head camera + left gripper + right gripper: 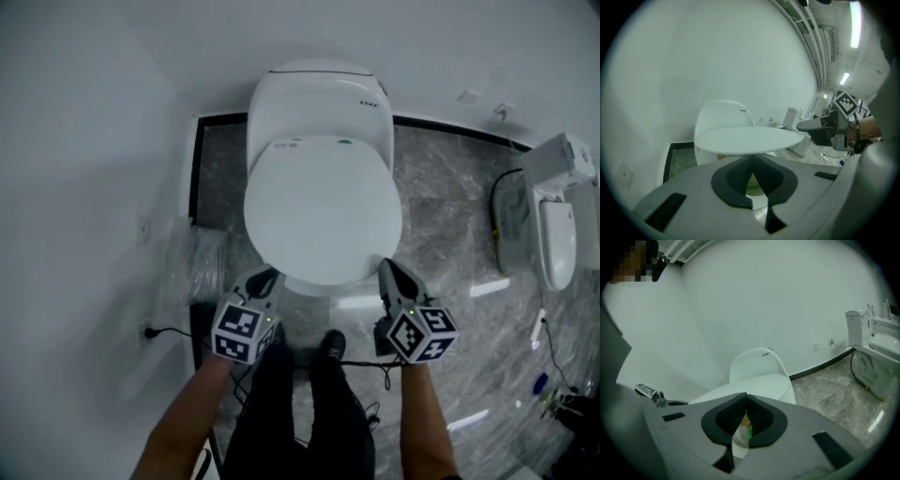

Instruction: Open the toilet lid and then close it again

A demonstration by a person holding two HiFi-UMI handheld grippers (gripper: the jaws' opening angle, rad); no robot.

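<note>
The left hand-held gripper point(267, 276) and right hand-held gripper point(386, 268) are pressed together (nothing pinched). Their tips meet the front edge of the toilet lid point(323, 211).

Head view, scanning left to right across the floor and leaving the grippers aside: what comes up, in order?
clear plastic wrap → toilet → second toilet at the right edge.
</note>
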